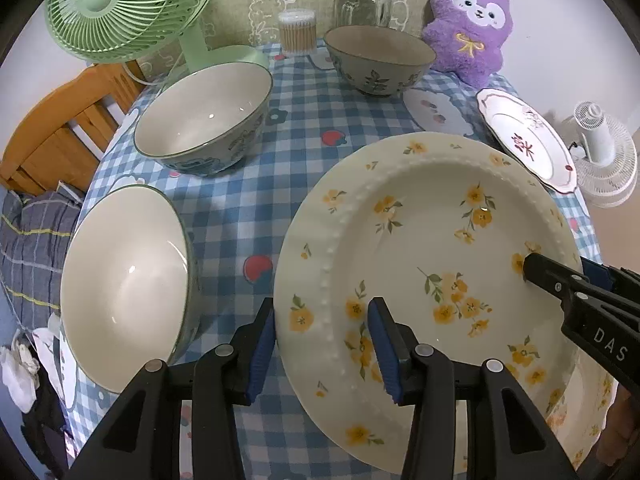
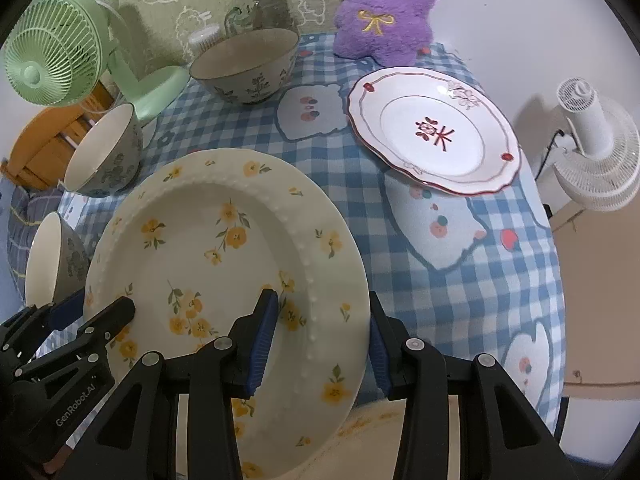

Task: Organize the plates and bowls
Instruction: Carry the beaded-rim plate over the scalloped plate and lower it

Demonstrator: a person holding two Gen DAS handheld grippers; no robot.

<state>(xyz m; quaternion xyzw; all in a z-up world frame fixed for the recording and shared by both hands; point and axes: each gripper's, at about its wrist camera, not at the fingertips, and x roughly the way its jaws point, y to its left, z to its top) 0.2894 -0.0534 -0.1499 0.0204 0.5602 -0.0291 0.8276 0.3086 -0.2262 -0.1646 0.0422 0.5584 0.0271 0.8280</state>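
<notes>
My left claw (image 1: 322, 346) and right claw (image 2: 318, 346) each pinch opposite rims of the yellow-flowered plate (image 1: 420, 240), held tilted above the checked tablecloth (image 1: 288, 120). Only the right view shows the red-trimmed plate (image 2: 434, 132) whole; only the left view shows all three bowls: near (image 1: 124, 284), middle (image 1: 204, 112), far (image 1: 378, 58). Green fan (image 1: 128, 4), jar (image 1: 364, 0) and purple plush (image 1: 470, 20) line the far edge.

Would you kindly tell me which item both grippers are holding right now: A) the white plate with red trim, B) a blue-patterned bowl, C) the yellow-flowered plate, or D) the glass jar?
C: the yellow-flowered plate has its rim between the fingers of the left gripper and of the right gripper.
</notes>
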